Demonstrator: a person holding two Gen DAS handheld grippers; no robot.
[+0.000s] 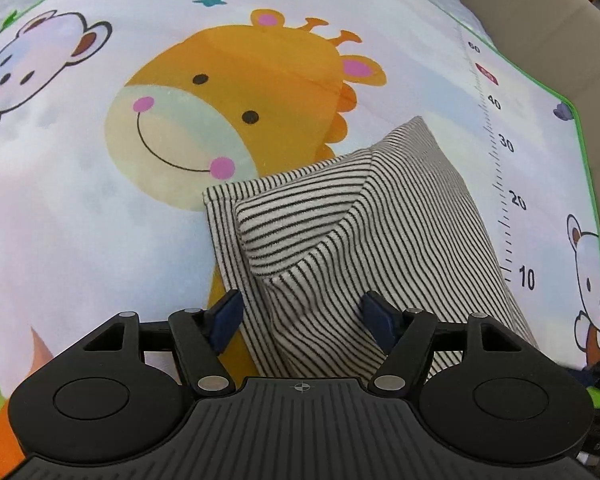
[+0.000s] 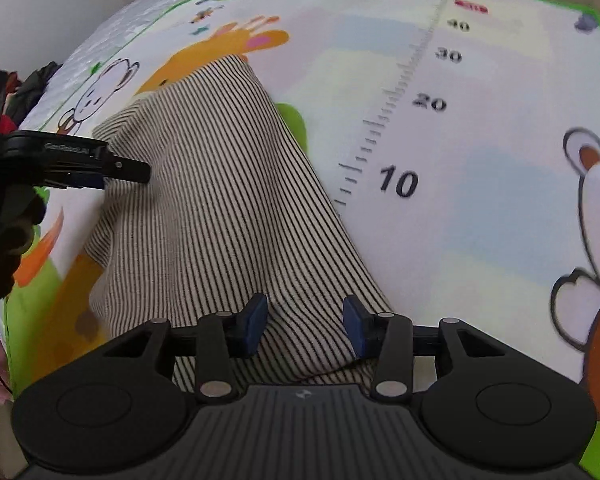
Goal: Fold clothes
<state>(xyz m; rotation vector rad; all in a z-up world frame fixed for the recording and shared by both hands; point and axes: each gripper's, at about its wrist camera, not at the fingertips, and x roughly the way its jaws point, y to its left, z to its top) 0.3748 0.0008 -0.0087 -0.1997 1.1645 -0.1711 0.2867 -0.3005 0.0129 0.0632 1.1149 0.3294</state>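
Note:
A black-and-white striped garment lies partly folded on a cartoon play mat, with a raised fold near my left gripper. My left gripper is open, its blue pads either side of the cloth's near fold, just above it. In the right wrist view the same garment runs from the mat's middle down to my right gripper, which is open with the cloth's near edge between its pads. The left gripper shows at the left of that view, at the garment's far left edge.
The mat has a giraffe print and a printed ruler scale to the right of the garment. A beige sofa borders the mat at the far right. Dark clutter lies beyond the mat's left edge.

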